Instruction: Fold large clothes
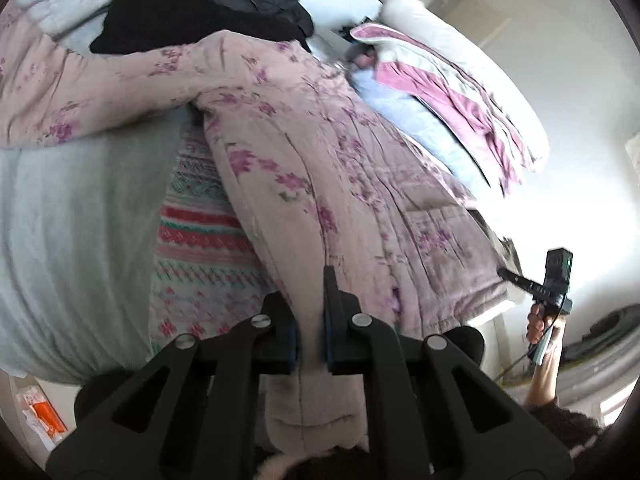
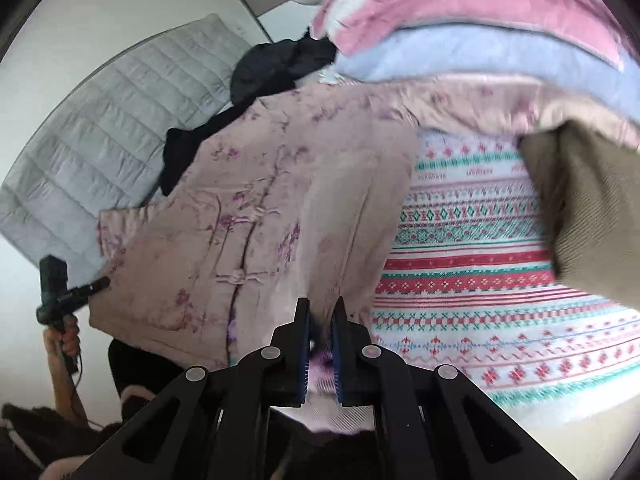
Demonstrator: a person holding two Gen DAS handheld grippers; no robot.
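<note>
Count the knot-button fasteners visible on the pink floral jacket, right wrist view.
3, down the front placket of the pink floral jacket: top, middle, bottom. More may be hidden under folds or near the right tool.

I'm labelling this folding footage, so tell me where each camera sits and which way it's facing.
Left wrist: on the left gripper, angled down along fingers shut on the pink floral quilted jacket; the other hand shows at right.
Right wrist: on the right gripper, angled down, shut on that jacket; the person's other hand shows at left.
Shared: jacket, patterned blanket, black garment.
</note>
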